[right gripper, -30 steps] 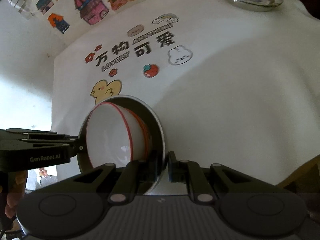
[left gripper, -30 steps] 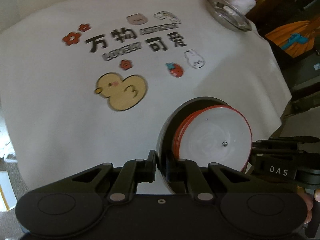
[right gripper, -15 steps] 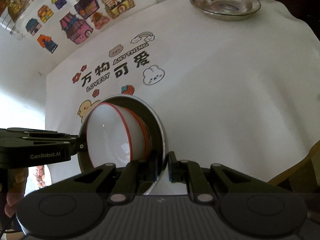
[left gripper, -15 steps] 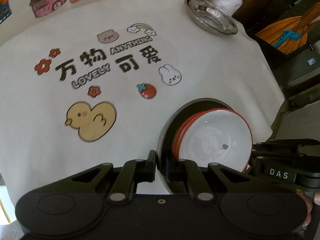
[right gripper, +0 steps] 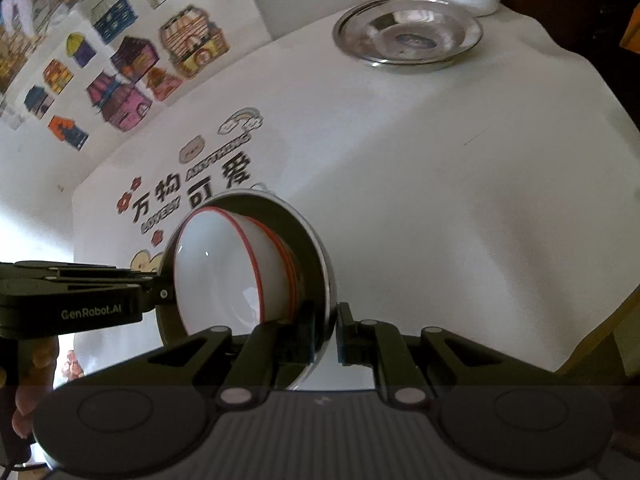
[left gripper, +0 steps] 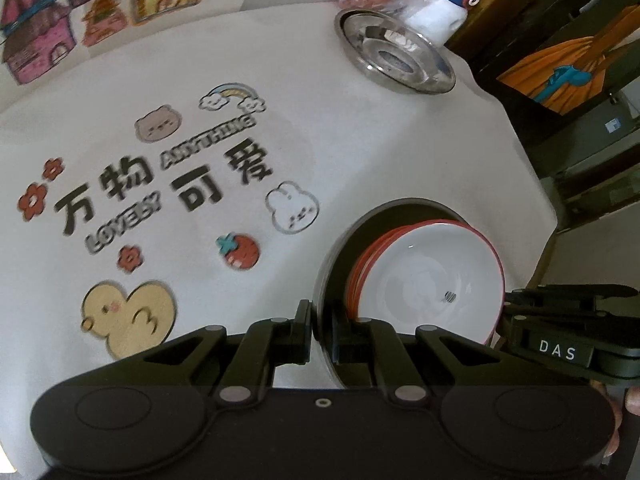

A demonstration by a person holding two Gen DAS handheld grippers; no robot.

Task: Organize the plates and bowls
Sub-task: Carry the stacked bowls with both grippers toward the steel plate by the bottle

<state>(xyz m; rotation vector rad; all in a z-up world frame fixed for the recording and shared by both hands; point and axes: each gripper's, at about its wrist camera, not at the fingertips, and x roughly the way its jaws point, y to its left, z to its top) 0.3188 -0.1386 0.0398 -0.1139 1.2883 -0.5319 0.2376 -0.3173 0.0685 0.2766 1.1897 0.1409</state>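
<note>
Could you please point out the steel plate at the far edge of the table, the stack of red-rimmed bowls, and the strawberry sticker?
steel plate [right gripper: 408,34], right wrist view, inner dished surface.
red-rimmed bowls [left gripper: 424,280], left wrist view, white inside of the front bowl.
strawberry sticker [left gripper: 240,251], left wrist view, red body.

Each camera sits just behind its own gripper and looks forward and down along the two fingers at a white tablecloth [left gripper: 360,152].

The left wrist view faces across the cloth, the left gripper [left gripper: 320,334] close at 6 o'clock, a metal plate [left gripper: 394,56] far off at 1 o'clock, and the right gripper [left gripper: 508,312] entering at 4 o'clock.

The right wrist view looks over the same cloth from the opposite flank, the right gripper [right gripper: 334,334] at 6 o'clock, the left gripper [right gripper: 162,284] entering at 9 o'clock.

Both views share the metal plate, the printed lettering [left gripper: 168,184], and the held stack of bowls [left gripper: 432,284], seen very near.
</note>
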